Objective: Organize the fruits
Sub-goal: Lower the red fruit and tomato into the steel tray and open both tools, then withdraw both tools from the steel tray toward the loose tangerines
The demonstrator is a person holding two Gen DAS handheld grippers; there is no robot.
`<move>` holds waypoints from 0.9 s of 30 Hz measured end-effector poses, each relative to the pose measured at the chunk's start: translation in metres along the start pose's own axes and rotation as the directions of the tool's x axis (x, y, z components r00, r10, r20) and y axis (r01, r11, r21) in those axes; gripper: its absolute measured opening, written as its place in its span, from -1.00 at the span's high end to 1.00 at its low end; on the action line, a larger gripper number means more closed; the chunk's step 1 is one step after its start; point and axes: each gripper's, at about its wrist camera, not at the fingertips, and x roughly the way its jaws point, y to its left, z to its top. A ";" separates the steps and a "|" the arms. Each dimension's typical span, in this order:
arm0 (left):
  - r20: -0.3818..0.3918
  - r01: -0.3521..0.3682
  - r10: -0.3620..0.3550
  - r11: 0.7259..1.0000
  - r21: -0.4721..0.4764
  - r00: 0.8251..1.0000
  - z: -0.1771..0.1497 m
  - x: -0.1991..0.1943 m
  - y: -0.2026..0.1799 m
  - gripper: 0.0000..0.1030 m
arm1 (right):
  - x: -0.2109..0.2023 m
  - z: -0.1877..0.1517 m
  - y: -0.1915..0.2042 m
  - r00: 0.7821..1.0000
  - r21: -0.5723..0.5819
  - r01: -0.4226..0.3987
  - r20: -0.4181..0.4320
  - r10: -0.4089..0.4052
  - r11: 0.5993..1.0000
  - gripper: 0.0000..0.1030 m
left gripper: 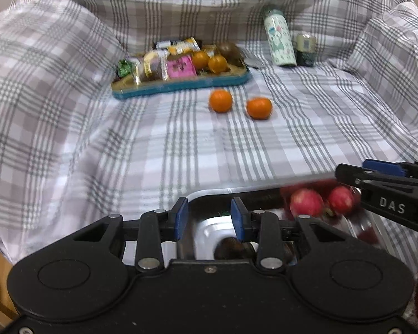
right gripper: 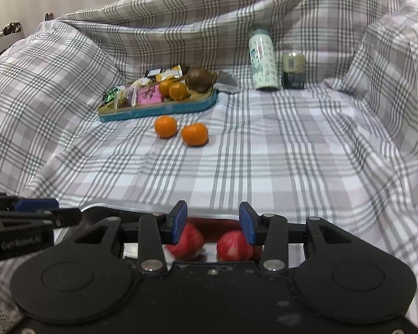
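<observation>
Both tools stand with fingers apart and empty: the left tool point(left gripper: 209, 218) at lower centre over a metal tray point(left gripper: 209, 193), the right tool point(right gripper: 213, 222) above two red apples point(right gripper: 234, 246). Two oranges point(right gripper: 165, 126) lie mid-frame on the checked cloth point(right gripper: 292, 153).

We seem to be in a home, on what looks like a sofa or bed draped in a plaid sheet point(right gripper: 264, 144). A blue tray point(right gripper: 164, 108) of wrapped snacks point(right gripper: 150, 94), a patterned bottle point(right gripper: 263, 61) and a can point(right gripper: 293, 70) suggest domestic life.
</observation>
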 end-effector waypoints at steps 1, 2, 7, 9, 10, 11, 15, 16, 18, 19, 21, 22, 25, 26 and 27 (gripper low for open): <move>0.011 -0.007 0.007 1.000 0.005 1.000 0.004 0.001 0.001 0.18 | 0.001 0.003 0.000 1.000 -0.006 0.002 0.008 -0.002 1.000 0.15; 0.021 -0.014 0.013 1.000 0.010 1.000 0.008 0.003 0.001 0.18 | 0.004 0.008 0.000 1.000 -0.015 0.004 0.018 -0.004 1.000 0.15; 0.075 -0.031 0.029 0.999 0.031 0.997 0.032 0.009 0.005 0.18 | 0.010 0.032 0.001 0.997 -0.062 0.008 0.075 -0.003 0.998 0.15; 0.095 -0.029 0.026 0.999 0.032 0.995 0.043 0.012 0.007 0.17 | 0.014 0.044 0.003 0.995 -0.078 0.006 0.101 0.002 0.997 0.15; 0.103 -0.029 0.026 0.999 0.031 0.994 0.049 0.015 0.008 0.17 | 0.016 0.049 0.004 0.994 -0.084 0.006 0.113 0.004 0.996 0.15; 0.111 -0.031 0.028 0.999 0.030 0.993 0.055 0.017 0.010 0.17 | 0.019 0.056 0.005 0.992 -0.089 0.005 0.125 0.006 0.996 0.15; 0.122 -0.039 0.035 0.999 0.036 0.992 0.072 0.032 0.013 0.17 | 0.029 0.071 0.008 0.988 -0.100 0.013 0.153 0.002 0.995 0.15; 0.120 -0.038 0.034 0.999 0.036 0.992 0.076 0.036 0.013 0.17 | 0.033 0.074 0.008 0.988 -0.101 0.015 0.155 0.001 0.995 0.15; 0.114 -0.031 0.027 0.999 0.035 0.993 0.082 0.044 0.014 0.17 | 0.039 0.078 0.008 0.988 -0.103 0.017 0.154 -0.001 0.995 0.15; 0.111 -0.027 0.023 0.999 0.037 0.994 0.085 0.048 0.014 0.17 | 0.044 0.080 0.008 0.988 -0.103 0.018 0.151 -0.003 0.994 0.15; 0.109 -0.030 0.026 0.999 0.040 0.994 0.090 0.056 0.014 0.17 | 0.053 0.083 0.009 0.990 -0.101 0.021 0.144 -0.006 0.995 0.15; 0.107 -0.034 0.029 0.998 0.043 0.994 0.093 0.061 0.014 0.17 | 0.056 0.085 0.009 0.990 -0.099 0.020 0.140 -0.005 0.995 0.15; 0.098 -0.040 0.035 0.998 0.048 0.995 0.100 0.073 0.015 0.17 | 0.068 0.089 0.009 0.992 -0.094 0.017 0.125 -0.005 0.995 0.15; 0.095 -0.041 0.036 0.998 0.048 0.995 0.102 0.077 0.015 0.17 | 0.072 0.090 0.008 0.992 -0.095 0.020 0.122 -0.008 0.995 0.15; 0.091 -0.043 0.038 0.998 0.049 0.995 0.104 0.081 0.015 0.17 | 0.077 0.093 0.008 0.993 -0.097 0.023 0.121 -0.011 0.995 0.15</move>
